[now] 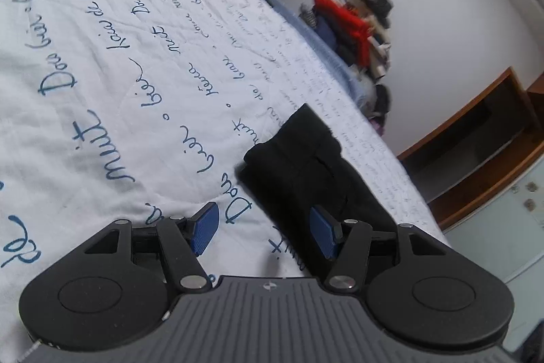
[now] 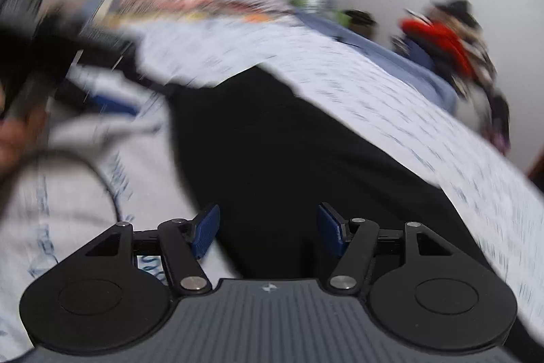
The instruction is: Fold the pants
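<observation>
Now the left tool is hovering low over the bed, its blue pads standing wide apart with nothing pressed between them. Black pants, folded into a compact bundle, are lying on the script-printed white cover, reaching from about the one o'clock side of this tool's right pad up toward twelve o'clock; the pad is sitting just in front of the fabric, and whether it is touching I cannot tell. Beyond the bed's far edge, toward two o'clock, a clothes heap with a red piece is leaning against the white wall, and a wooden shelf is showing at three o'clock.

Through the right wrist view, heavily blurred, the right tool is also gaping wide and gripping nothing, while the pants are spreading as a dark mass straight ahead at twelve o'clock. At ten o'clock a hand is holding something dark, too smeared to identify.
</observation>
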### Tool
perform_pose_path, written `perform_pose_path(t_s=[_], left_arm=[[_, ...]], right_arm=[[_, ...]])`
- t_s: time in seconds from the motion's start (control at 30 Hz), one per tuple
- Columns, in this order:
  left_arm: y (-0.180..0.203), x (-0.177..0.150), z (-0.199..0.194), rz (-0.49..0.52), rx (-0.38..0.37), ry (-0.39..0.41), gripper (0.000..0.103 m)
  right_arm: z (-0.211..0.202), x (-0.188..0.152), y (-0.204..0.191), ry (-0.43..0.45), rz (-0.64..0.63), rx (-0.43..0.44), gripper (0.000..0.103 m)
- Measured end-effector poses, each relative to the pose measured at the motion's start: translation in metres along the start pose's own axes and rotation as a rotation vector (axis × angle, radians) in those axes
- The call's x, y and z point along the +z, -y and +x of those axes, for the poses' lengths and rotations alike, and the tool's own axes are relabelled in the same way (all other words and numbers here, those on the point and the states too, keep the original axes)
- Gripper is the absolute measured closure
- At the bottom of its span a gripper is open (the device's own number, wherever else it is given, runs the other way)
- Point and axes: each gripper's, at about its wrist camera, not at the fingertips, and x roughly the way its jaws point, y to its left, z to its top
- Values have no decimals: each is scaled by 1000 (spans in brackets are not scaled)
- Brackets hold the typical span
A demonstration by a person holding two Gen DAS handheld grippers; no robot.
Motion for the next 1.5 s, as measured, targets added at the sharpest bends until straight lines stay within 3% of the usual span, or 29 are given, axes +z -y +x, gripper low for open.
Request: perform_pose_path(t_s=[0.1,0.2,0.4,0.43,0.47,0.5,0.63,0.73,0.87,0.97,1.07,1.13,1.2,1.23,1.33,1.4,1.5], left_arm=[[-10,-10,-10,8,-77,57,39],[-18,-7,-14,-52,-143,70,30],[-21,-6,-12,-85,-177,70,28],[-22,-6,-12,-87,-181,70,28],[-22,-6,-12,-90,-184,71,28],[-23,-6,-12,-93,-188,71,28],[-21,-5,-10,-83,-189,63,25],[-18,-1,-8,-100,-180,36,22],[-21,14,0,-313,-254,-12,2],[-25,27,22,-473,-335,-88,2],[-20,36,44,-532,-366,-129,3],[-11,41,57,-525,-358,-153,7],[-3,45,70,-509,-341,-169,35],[1,47,78,-493,-312,-192,41],[11,47,99,-418,-199,-266,52],[14,45,111,-352,-60,-302,81],[17,47,112,-282,-40,-299,82]], right_arm=[[17,8,-22,10,-137,-13,41],[31,19,-36,36,-225,-33,41],[61,36,-65,109,-424,-132,41],[65,35,-70,126,-461,-154,44],[67,34,-73,142,-487,-151,55],[68,33,-74,131,-492,-107,84],[72,29,-73,141,-445,-103,88],[61,37,-55,192,-295,-86,93],[46,45,-25,257,-87,-37,93],[43,44,-16,277,-22,-19,93],[38,43,-15,282,-16,-15,93],[35,44,-14,287,-8,-15,93],[33,43,-11,292,-1,-8,93],[33,44,-11,290,0,-6,93],[38,43,-14,258,-7,2,93],[45,44,-17,202,-26,38,90],[40,42,-10,177,26,82,86]])
